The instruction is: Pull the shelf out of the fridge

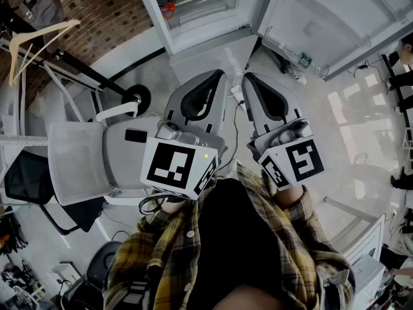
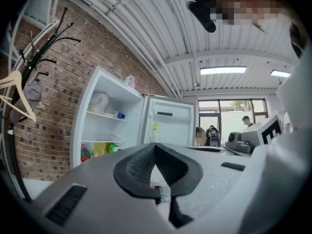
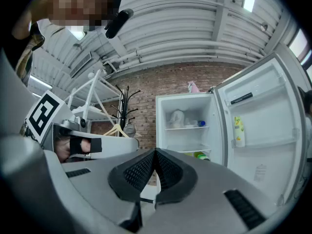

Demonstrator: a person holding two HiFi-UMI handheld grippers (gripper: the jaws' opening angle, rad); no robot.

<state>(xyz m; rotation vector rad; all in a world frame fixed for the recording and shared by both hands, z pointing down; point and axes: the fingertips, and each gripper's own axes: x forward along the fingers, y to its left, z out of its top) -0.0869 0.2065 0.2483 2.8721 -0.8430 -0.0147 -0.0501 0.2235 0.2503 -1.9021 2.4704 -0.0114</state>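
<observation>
**A:** Where are the two tools hanging?

**B:** The left tool (image 1: 218,76) and the right tool (image 1: 248,77) are hovering side by side above the person's plaid shirt (image 1: 168,250). Both are pointing toward the open fridge (image 1: 206,34).

**A:** Are they grasping anything?

**B:** No. Each tool is clenched, its jaws pressing together tip to tip with nothing between them.

**A:** And the shelf?

**B:** The shelf (image 3: 187,128) is sitting inside the fridge, across the middle of the white compartment. It is carrying a pale bundle (image 3: 176,118) and a small blue-capped item (image 3: 201,123). Both tools are hovering well apart from it.

**A:** What is lying below it?

**B:** A green bottle (image 3: 201,155) is showing on the lower level.

**A:** And the door?

**B:** The fridge door (image 3: 258,126) is standing wide open on the right, holding a yellow bottle (image 3: 238,130) in its rack.

**A:** Anything else nearby?

**B:** A white chair (image 1: 80,160) is standing on the floor to the left of the left tool. A wooden hanger (image 1: 39,41) is hanging near the brick wall (image 1: 97,18).
</observation>
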